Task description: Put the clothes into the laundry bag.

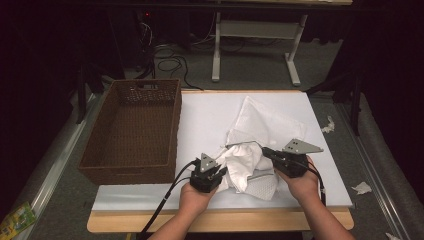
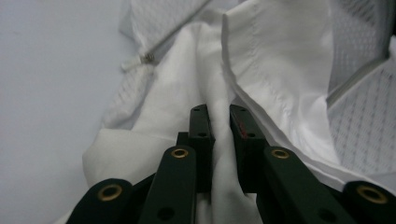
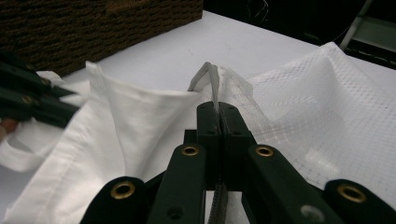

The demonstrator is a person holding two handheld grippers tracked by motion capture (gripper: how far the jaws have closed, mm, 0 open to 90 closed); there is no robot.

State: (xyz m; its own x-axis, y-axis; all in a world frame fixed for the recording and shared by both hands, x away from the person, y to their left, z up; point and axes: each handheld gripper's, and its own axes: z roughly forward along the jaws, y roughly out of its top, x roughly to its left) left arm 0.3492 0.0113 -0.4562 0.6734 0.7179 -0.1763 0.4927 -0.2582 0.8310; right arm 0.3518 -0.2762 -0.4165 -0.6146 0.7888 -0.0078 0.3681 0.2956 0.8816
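- While my right gripper (image 3: 218, 109) stays out of it, pinched tight on the white mesh bag (image 1: 260, 132)'s grey zipper edge, my left gripper (image 2: 218, 114) clamps a fabric fold.
- The bag lies crumpled at centre frame, between both claws, stretching toward the upper right.
- The wicker basket (image 1: 131, 167) sits at left, nearer my left hand.

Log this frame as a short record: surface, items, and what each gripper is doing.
surface: white table top
items: white mesh laundry bag with white cloth bunched at its mouth; brown wicker basket at table's left
left gripper: shut on a fold of the white cloth
right gripper: shut on the bag's zipper edge
basket contents: none visible
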